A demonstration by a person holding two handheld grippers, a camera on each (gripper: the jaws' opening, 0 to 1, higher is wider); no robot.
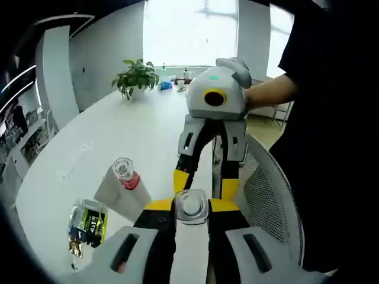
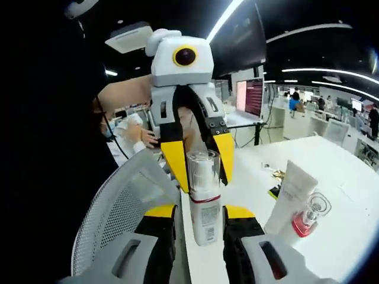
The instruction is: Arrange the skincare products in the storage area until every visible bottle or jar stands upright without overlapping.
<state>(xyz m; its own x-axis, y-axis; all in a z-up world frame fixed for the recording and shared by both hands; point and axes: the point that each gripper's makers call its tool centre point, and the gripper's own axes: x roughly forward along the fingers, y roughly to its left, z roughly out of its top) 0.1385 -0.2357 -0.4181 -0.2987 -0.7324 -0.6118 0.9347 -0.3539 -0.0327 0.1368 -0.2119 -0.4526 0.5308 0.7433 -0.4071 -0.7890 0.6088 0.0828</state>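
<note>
A spray bottle (image 2: 205, 204) with a clear cap (image 1: 190, 206), a red band and a white labelled body stands at the table's near edge. My left gripper (image 1: 190, 208) is shut on its cap. My right gripper (image 2: 200, 214) faces it from the other side and straddles the body, with a gap showing on one side. In the left gripper view the right gripper (image 1: 204, 188) reaches in from above. In the right gripper view the left gripper (image 2: 200, 161) flanks the cap. A white tube (image 2: 292, 188) (image 1: 112, 192) lies beside a small glass bottle of red liquid (image 2: 308, 218) (image 1: 126, 174).
A green and black sachet (image 1: 89, 223) lies on the white table (image 1: 89, 142) near the tube. A potted plant (image 1: 137, 76) stands at the far end. A mesh chair back (image 1: 269, 198) (image 2: 115, 207) presses against the table edge. A person's hand (image 1: 269, 92) holds the right gripper.
</note>
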